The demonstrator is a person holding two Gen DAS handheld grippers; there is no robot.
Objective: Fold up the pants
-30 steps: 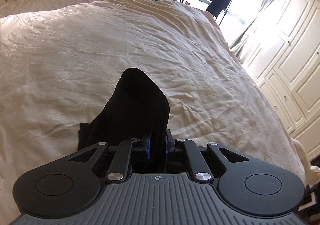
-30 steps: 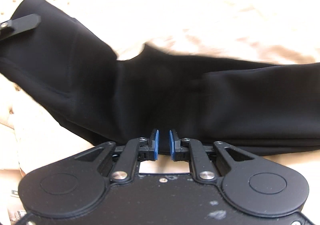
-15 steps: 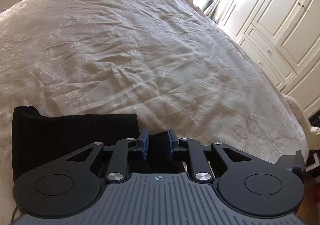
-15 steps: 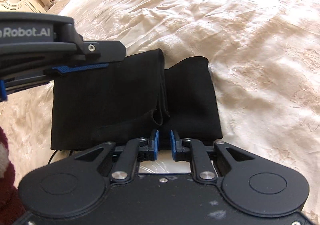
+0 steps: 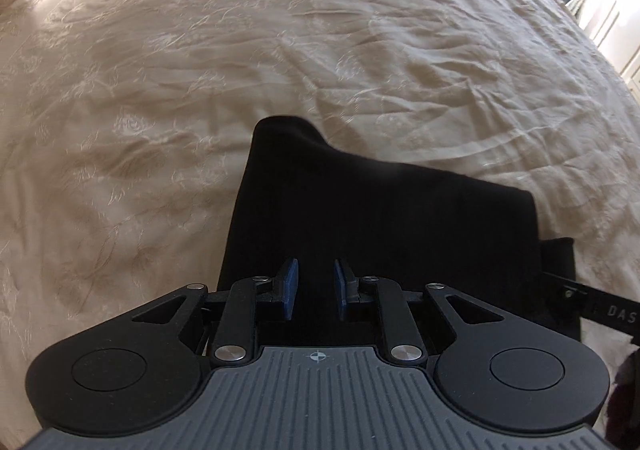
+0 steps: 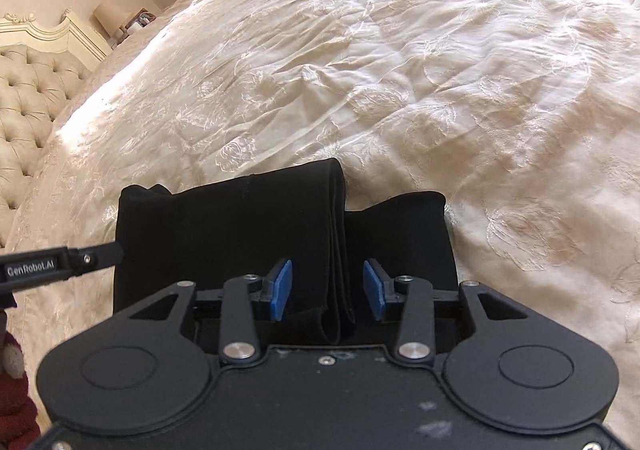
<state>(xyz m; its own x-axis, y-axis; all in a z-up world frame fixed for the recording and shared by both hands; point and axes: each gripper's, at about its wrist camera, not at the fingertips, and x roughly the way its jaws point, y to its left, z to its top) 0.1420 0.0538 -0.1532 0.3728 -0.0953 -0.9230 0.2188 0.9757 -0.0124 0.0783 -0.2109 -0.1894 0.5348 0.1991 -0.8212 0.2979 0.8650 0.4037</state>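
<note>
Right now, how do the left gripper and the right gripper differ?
The left gripper has its fingers narrowly apart; the right gripper has them wider, and they are opening. The left gripper is over a smooth panel of the pants; the right gripper straddles their layered folded edge without pinching it. The left gripper's body is ribbed grey, the right gripper's plain black. Both have blue pads.

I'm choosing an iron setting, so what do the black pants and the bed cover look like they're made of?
Black pants: matte, thick, soft-looking fabric, perhaps a knit or wool blend; it shows no sheen and its folded edges are rounded. Bed cover: cream woven cloth with a slight satin sheen, embroidered flowers and fine creases. The exact fibres cannot be told.
</note>
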